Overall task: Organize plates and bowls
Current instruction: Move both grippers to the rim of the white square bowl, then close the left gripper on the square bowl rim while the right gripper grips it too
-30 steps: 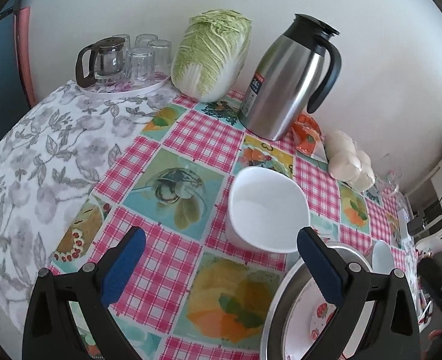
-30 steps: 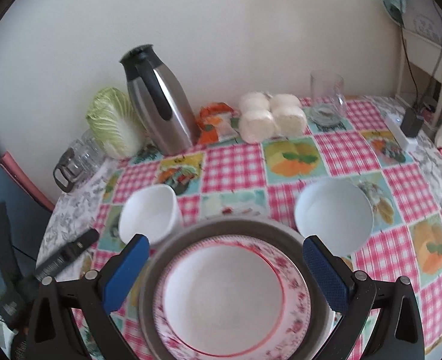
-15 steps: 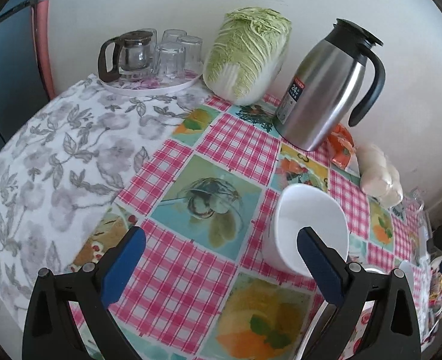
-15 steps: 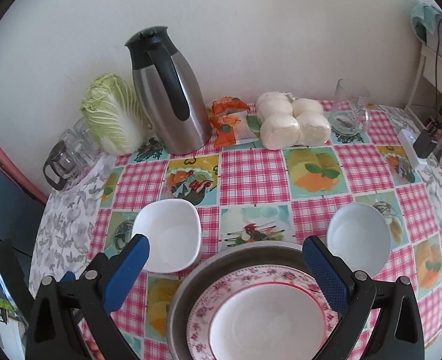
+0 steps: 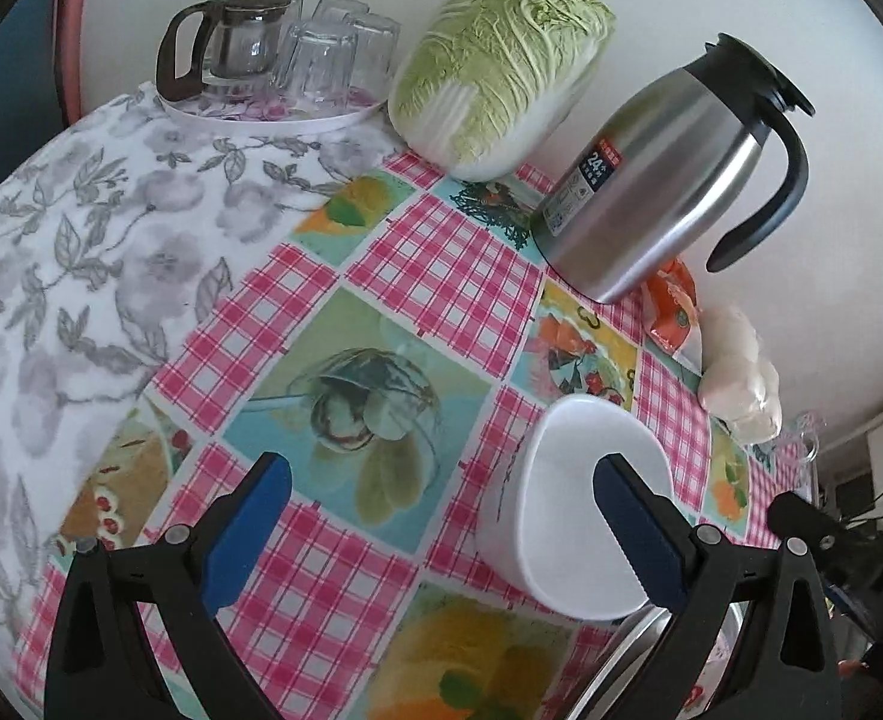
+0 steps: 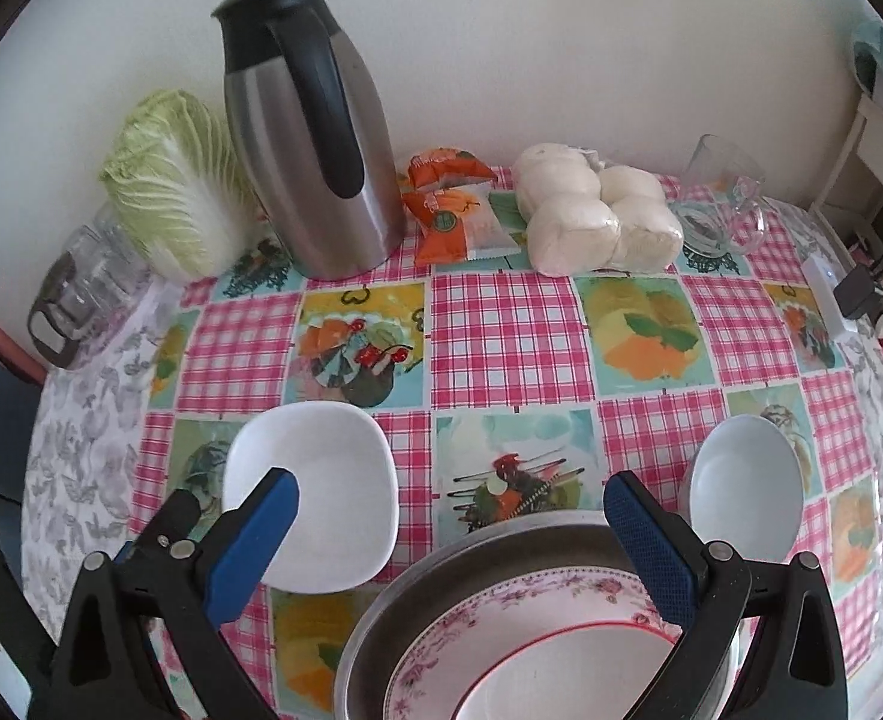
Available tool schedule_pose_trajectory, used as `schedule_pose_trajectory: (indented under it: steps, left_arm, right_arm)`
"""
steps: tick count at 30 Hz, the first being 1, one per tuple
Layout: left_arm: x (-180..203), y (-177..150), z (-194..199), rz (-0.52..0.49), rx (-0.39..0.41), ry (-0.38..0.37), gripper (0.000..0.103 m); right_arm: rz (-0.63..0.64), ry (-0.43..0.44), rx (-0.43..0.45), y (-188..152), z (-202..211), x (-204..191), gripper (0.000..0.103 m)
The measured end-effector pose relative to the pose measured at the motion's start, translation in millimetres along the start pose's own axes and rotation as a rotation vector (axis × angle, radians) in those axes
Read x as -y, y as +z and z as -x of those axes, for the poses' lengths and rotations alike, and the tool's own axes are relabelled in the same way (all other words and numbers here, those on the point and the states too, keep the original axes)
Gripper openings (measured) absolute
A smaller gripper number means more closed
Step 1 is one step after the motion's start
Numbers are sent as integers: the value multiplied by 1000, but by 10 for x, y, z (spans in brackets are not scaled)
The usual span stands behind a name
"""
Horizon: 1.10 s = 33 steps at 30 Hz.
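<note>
A white square bowl (image 5: pixel 567 516) sits on the checked tablecloth; it also shows in the right wrist view (image 6: pixel 321 492). My left gripper (image 5: pixel 441 504) is open and empty, its right finger over the bowl's rim. A flowered plate (image 6: pixel 537 648) lies inside a metal pan (image 6: pixel 441 576) at the front. A white round bowl (image 6: pixel 744 480) sits right of the pan. My right gripper (image 6: pixel 450 516) is open and empty above the pan's far edge.
A steel thermos jug (image 6: pixel 309 150), a cabbage (image 6: pixel 171 186), snack packets (image 6: pixel 453 210), bagged buns (image 6: pixel 591 216) and a glass mug (image 6: pixel 723 192) line the wall. A tray of glasses with a glass teapot (image 5: pixel 273 54) stands far left. The wall is close behind.
Both grippers have pulled back and left across the table. The square bowl now sits under the left gripper's right finger; the pan has slid lower in the right view.
</note>
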<state>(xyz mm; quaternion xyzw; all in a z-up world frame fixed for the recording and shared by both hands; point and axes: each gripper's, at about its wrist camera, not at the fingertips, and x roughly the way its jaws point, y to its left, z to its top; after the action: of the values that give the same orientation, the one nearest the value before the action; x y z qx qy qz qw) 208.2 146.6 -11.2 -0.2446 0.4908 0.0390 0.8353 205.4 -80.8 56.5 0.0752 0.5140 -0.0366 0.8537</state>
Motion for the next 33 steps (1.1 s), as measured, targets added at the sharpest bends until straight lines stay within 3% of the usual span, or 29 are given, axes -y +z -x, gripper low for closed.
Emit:
schedule_pose_trajectory:
  steps: [6,8,13,18,22,24,33]
  left_arm:
    - [32,31,-46,16,25,-4,99]
    - [26,28,-118,19,5,13,99]
    - [-39,3,-285,45,-51,-40,98]
    - [22,1,-328,24,-64,-60,67]
    - [88,-13,-384,3,-84,-87,49]
    - [117,-21,-410,-10,-94,-78,38]
    - [149,-81,-562,-20,-150,-84,24]
  right_arm:
    - [35,-31,-27,21,-167,-102,99]
    - [36,-32,-38,12,-236,-121,97]
    - [41,-44,-66,-21,-389,-127,89]
    - [51,-42,-93,-45,-512,-146,72]
    - [59,-33,-108,-69,-595,-179,64]
    - [63,-27,-116,-78,-640,-197,55]
    - [122,-14,-121,-74,-738,-333,20]
